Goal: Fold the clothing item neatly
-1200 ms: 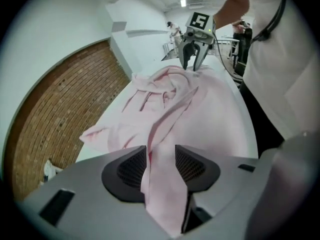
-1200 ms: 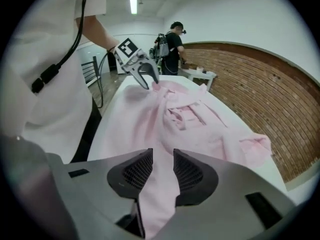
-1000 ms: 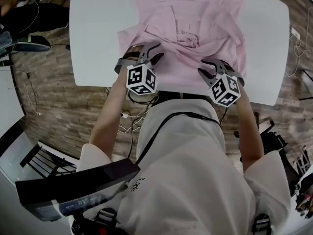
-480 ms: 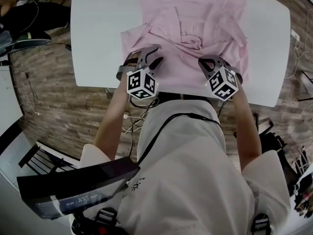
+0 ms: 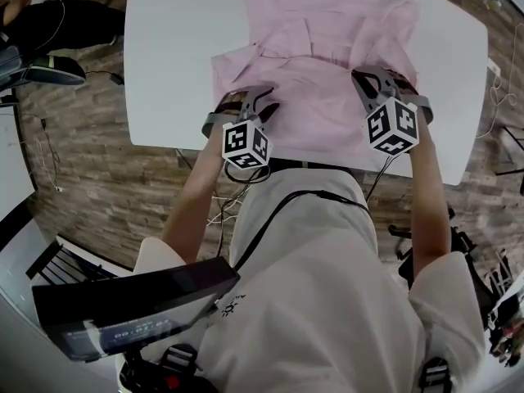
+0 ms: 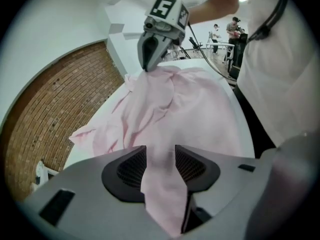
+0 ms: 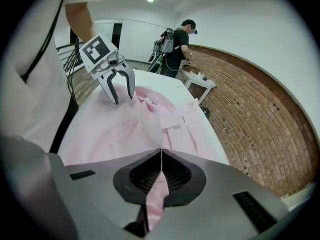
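A pink shirt lies spread and rumpled on the white table. At its near left hem my left gripper stands open. A fold of the shirt rises between its jaws, and its tips rest on the cloth. My right gripper is at the shirt's right side. Its jaws have just been closing and are now shut on a thin pinch of pink cloth. In the left gripper view the right gripper draws the shirt up into a peak. In the right gripper view the left gripper shows spread fingers.
The table's near edge runs just in front of my body. Wooden floor with cables lies to the left, and dark equipment stands at the far left. A brick wall, a small table and another person are beyond.
The right gripper has shut on the shirt's edge and moved away from me across the table, lifting the cloth. The left gripper stayed open and shifted only slightly.
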Action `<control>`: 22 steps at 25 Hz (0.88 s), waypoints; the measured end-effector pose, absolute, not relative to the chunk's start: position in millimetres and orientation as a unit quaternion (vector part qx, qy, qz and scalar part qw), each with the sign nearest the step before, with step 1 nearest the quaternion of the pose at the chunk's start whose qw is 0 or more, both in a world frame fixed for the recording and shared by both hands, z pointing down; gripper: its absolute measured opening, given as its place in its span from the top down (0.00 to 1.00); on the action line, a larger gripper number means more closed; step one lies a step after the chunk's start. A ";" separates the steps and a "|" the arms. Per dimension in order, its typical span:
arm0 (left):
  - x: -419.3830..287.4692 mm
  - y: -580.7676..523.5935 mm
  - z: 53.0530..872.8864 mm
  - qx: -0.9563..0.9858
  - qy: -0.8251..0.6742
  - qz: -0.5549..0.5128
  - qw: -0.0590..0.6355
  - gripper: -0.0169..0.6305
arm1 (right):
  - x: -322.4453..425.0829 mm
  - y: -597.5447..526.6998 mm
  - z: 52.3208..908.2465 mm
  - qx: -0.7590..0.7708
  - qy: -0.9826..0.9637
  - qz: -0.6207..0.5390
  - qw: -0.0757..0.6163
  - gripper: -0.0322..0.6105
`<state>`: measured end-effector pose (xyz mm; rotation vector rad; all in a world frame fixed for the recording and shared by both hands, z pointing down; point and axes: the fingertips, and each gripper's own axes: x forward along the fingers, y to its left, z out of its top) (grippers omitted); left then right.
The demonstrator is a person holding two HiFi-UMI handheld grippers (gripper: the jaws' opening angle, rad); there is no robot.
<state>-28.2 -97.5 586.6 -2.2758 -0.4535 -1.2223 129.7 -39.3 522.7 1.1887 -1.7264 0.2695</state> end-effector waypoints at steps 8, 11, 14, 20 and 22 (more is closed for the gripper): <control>-45.7 -173.1 605.0 -0.791 -0.146 -0.513 0.299 0.70 | 178.4 -89.2 534.0 0.456 -0.690 0.059 0.559 0.94; -46.8 -211.8 604.9 -0.773 -0.127 -0.535 0.317 0.70 | 191.0 -102.5 545.4 0.452 -0.685 0.062 0.568 0.94; -42.3 -244.9 602.0 -0.766 -0.105 -0.544 0.325 0.70 | 201.0 -110.9 554.0 0.452 -0.681 0.068 0.572 0.94; -28.8 -268.2 594.2 -0.779 -0.089 -0.528 0.326 0.70 | 214.4 -121.3 580.2 0.444 -0.684 0.093 0.571 0.94; -24.1 -273.2 589.6 -0.789 -0.080 -0.519 0.320 0.70 | 216.4 -120.3 592.9 0.436 -0.688 0.104 0.571 0.93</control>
